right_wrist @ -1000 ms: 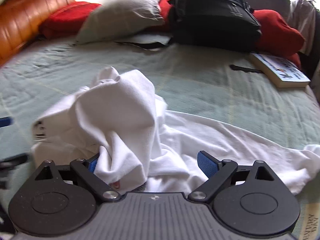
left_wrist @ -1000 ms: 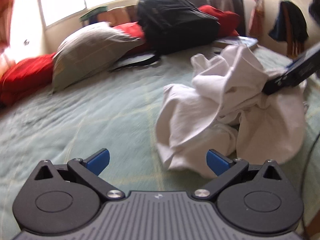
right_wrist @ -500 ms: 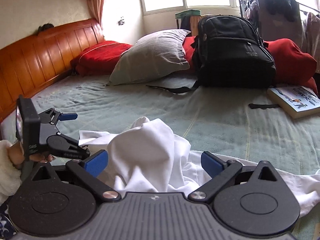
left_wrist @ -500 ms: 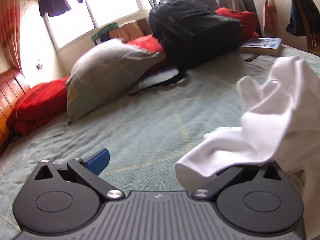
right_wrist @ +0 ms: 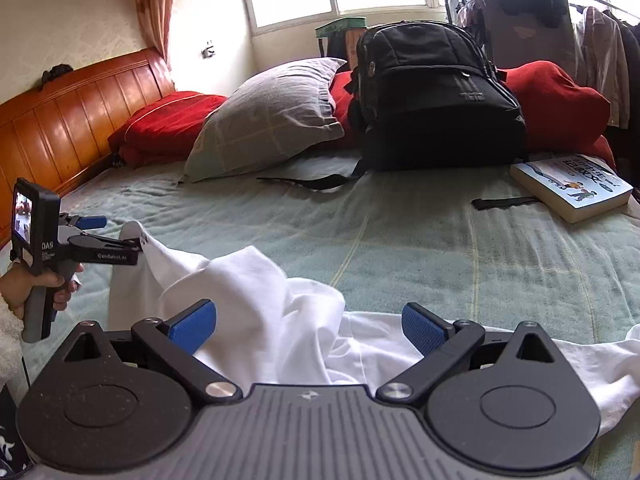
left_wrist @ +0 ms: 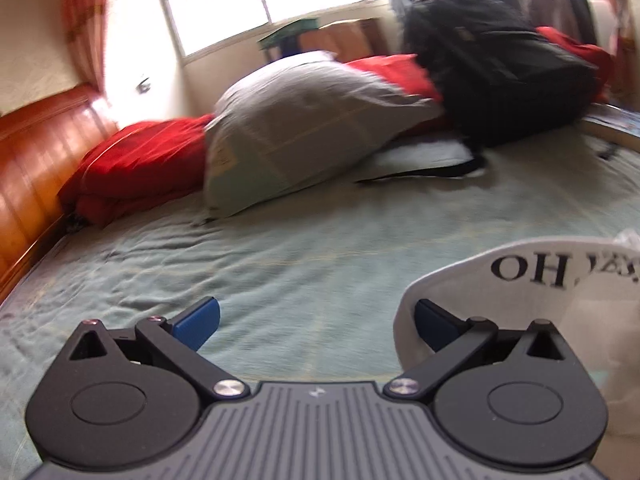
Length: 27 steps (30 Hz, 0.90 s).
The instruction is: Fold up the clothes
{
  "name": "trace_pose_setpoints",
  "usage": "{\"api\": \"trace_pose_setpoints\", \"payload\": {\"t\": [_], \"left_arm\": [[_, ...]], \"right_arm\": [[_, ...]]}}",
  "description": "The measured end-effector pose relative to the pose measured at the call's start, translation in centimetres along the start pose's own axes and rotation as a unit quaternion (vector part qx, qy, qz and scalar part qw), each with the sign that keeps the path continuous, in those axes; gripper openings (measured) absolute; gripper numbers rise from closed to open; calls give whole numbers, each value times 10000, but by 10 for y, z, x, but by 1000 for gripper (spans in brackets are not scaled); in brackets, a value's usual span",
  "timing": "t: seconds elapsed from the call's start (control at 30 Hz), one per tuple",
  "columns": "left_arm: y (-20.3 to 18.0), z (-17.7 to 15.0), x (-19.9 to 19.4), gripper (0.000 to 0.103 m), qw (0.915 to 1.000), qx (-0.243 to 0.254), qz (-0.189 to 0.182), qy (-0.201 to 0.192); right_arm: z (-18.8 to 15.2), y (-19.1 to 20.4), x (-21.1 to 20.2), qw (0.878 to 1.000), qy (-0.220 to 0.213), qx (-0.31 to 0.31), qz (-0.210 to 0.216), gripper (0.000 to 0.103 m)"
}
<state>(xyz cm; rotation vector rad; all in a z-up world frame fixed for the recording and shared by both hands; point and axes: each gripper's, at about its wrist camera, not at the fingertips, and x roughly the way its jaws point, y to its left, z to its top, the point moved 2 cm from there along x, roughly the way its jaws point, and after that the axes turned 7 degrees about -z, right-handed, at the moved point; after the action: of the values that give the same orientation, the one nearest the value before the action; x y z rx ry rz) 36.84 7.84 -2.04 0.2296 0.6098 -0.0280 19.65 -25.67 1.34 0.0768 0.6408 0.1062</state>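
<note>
The bed [right_wrist: 400, 240] carries the white shirt [right_wrist: 260, 300], crumpled near its front edge, not folded. The left gripper [left_wrist: 316, 320], fingers wide, has cloth draped over one finger; a second ago it was beside the heap. The right gripper [right_wrist: 308, 324] hovers wide above, probably to spread it.

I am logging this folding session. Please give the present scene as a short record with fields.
surface: green bedspread
garment: white shirt, crumpled, unfolded
left gripper: open, cloth draped over its right finger
right gripper: open, over the shirt
behind: grey pillow, black backpack, book
</note>
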Motion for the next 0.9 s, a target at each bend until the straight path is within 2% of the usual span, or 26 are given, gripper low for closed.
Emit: {"api": "trace_pose_setpoints", "payload": {"t": [0.17,0.57,0.63,0.77,0.9], "left_arm": [[38,9,25,103,9971,18,746,118],[113,27,66,103,9854,40,1645,443],[116,30,70,102,9875,-10,1472,564],[100,18,64,102,9928,225,1002,617],[91,-2,47,102,9968,3,350,720]], "right_arm": [[3,-4,5,9999,-22,101,-128,101],[4,-6,13,9988,22,273,-400,101],[2,-6,15,9986,60,319,-418,101],[0,-1,17,9988,122,298,-367,101],[1,5,17,9993,121,254,-258,101]]}}
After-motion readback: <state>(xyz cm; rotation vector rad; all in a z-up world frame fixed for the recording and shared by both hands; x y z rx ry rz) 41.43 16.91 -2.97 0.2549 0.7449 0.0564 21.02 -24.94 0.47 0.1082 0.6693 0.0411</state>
